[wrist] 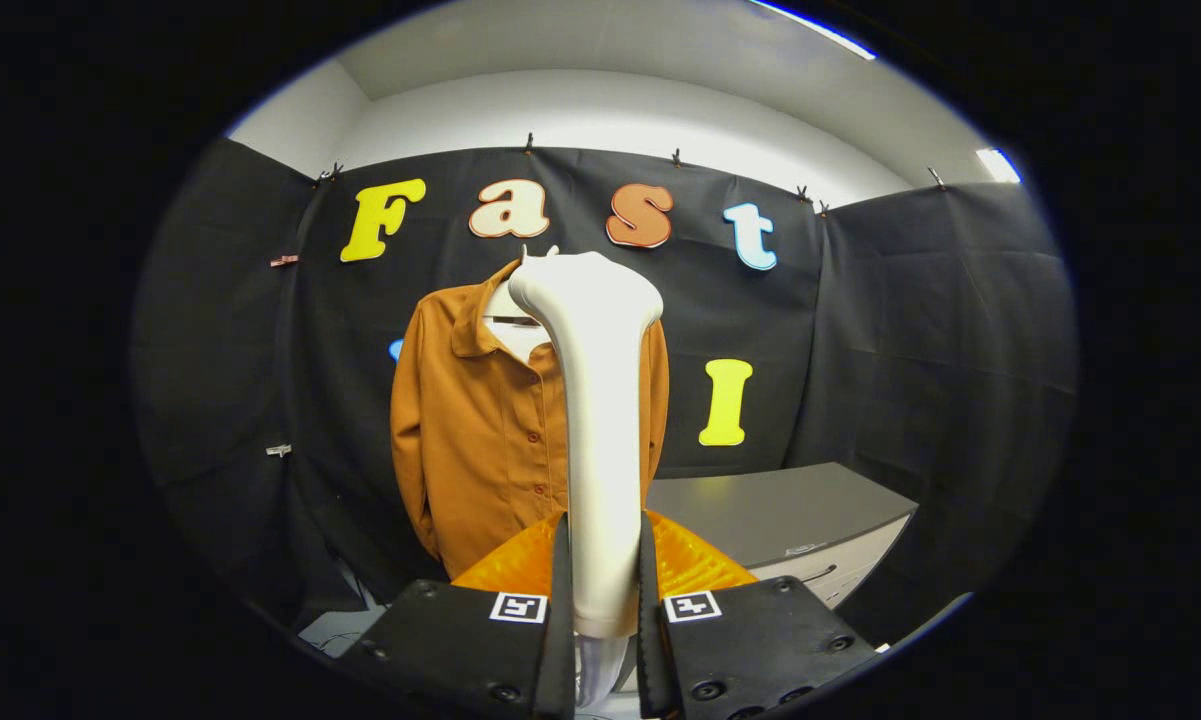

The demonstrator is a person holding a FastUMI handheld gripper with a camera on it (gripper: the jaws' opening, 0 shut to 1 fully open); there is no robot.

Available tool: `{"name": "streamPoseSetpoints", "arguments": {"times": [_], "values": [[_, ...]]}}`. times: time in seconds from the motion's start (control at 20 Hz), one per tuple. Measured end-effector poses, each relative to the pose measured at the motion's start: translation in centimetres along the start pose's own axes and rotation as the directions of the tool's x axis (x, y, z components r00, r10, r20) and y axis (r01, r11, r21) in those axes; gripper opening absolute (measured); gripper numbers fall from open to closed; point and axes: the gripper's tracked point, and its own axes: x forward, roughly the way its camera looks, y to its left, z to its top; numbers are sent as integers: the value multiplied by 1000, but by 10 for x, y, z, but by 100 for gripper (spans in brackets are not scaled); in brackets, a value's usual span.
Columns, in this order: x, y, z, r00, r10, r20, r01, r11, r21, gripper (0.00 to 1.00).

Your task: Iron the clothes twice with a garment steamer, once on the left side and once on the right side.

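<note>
The tongs (601,560) are clenched on the handle of the steamer (596,400), both fingers pressing its sides. The steamer stands upright between the fingers, its wide head rising above them and covering part of the shirt (475,430). The shirt hangs on a hanger (515,318) against the far wall, just beyond the steamer and mostly to its left, buttons down its front. A grey cabinet (780,515) stands low on the right, its drawer shut.

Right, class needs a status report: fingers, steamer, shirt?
Fingers shut on steamer handle. Steamer upright, ahead of brown shirt hanging on wall. Nothing between.
</note>
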Motion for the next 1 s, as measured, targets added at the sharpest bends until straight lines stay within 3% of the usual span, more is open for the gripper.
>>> {"name": "streamPoseSetpoints", "arguments": {"times": [1.0], "values": [[-4,0,6,1000,3,12,-3,1000,10,28]]}}
